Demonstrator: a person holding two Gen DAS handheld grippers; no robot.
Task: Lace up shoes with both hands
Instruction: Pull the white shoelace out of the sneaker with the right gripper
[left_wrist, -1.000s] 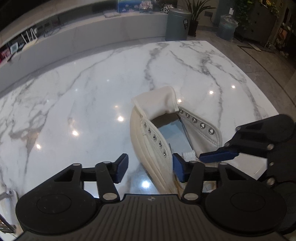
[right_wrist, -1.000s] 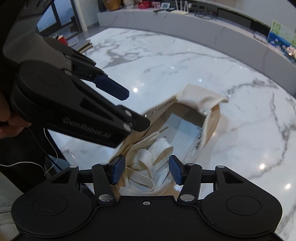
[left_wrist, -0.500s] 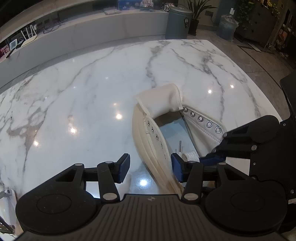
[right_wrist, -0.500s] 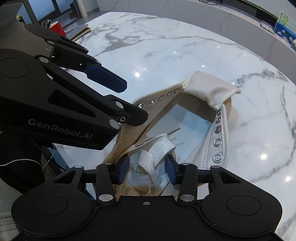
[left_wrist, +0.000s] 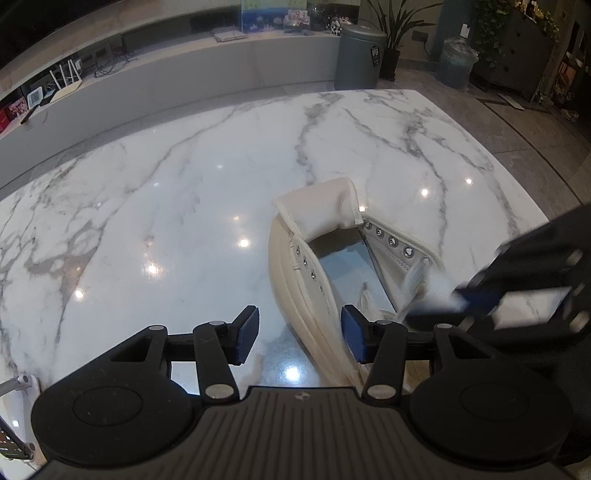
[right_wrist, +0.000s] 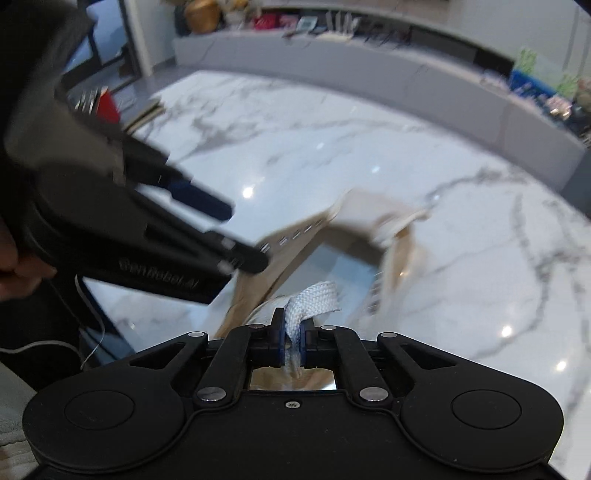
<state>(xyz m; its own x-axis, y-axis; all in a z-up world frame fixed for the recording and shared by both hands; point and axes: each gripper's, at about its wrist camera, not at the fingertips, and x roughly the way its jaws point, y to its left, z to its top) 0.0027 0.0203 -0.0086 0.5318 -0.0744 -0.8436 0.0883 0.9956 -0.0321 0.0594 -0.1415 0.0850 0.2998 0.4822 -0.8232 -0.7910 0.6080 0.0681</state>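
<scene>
A cream high-top shoe is seen lying on the marble table, close to its near edge, its tongue folded back and both eyelet rows spread apart. The white lace is clamped between the closed jaws of the right gripper, just above the shoe's opening. The left gripper is held with its jaws wide apart, astride the shoe's near side wall, nothing gripped. A hand is glimpsed behind it.

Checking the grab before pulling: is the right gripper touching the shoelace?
Touching. The right wrist view shows the right gripper shut on the white shoelace, which fans out above the closed blue pads.
</scene>
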